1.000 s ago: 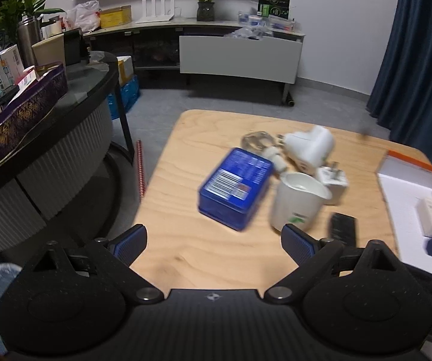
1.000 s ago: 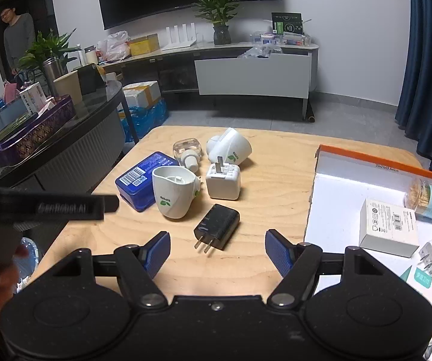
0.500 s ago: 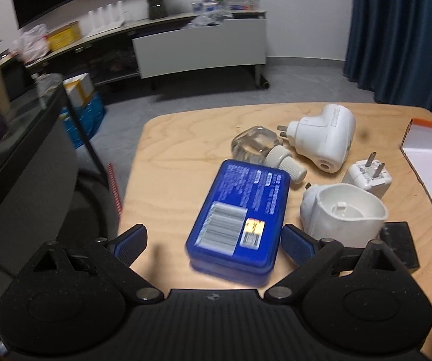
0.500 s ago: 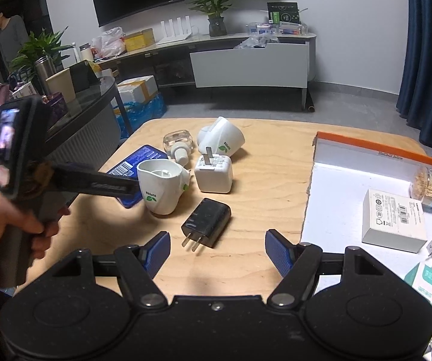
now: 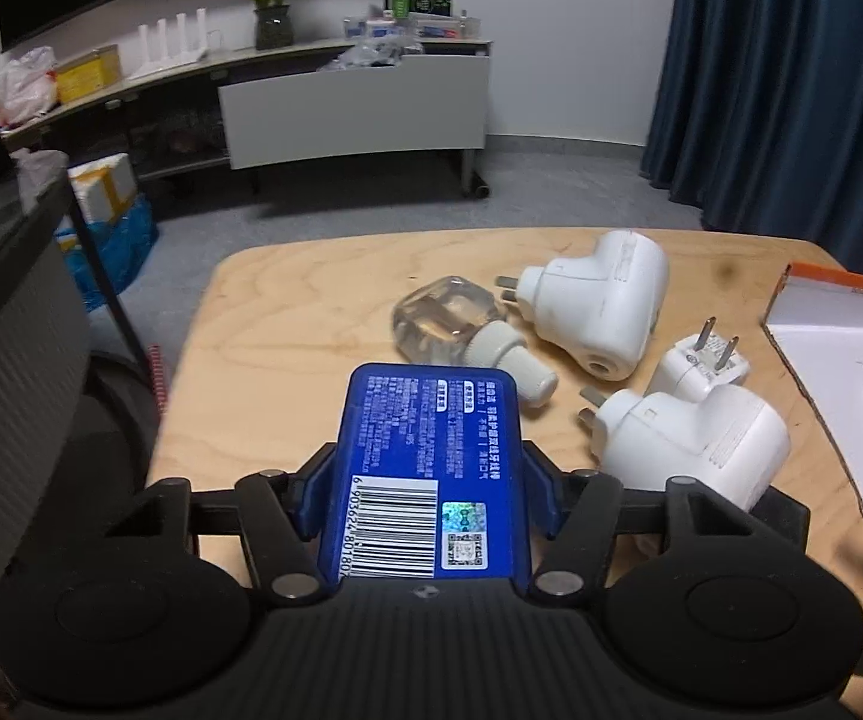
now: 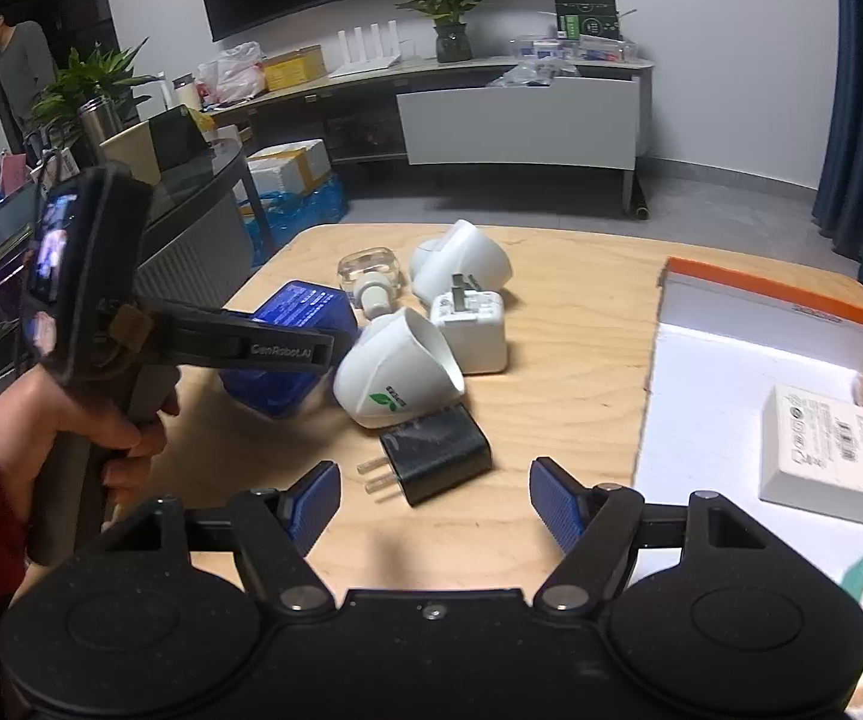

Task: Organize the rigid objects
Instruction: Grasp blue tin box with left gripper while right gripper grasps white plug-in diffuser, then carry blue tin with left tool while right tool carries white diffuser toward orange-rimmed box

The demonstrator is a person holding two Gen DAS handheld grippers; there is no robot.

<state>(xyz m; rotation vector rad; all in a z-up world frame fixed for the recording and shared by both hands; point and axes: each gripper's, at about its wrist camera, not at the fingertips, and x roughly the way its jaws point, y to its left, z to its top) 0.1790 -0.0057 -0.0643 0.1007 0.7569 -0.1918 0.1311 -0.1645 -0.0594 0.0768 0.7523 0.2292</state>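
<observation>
— What is changing on your left side?

— My left gripper (image 5: 425, 495) is closing: a second ago its jaws were standing wide with the blue box (image 5: 428, 468) lying well ahead of them on the wooden table (image 5: 287, 330), and now the box is sitting between the pads, which are pressing its two long sides. I am judging that the pick is made and the box is becoming ready to carry over to the orange-edged tray (image 6: 725, 360).

— And where is the box lying against the tool?

— It is running lengthwise out of the jaws, barcode end toward the camera, far end pointing at the clear bottle (image 5: 449, 324). Whether it is off the table yet I cannot tell.

— And moving rightward?

— The white plug-in heater (image 6: 398, 375) is lying just right of the box. My right gripper (image 6: 434, 501) is hovering with its jaws apart and empty, the black charger (image 6: 437, 456) lying just ahead between them, untouched.
</observation>
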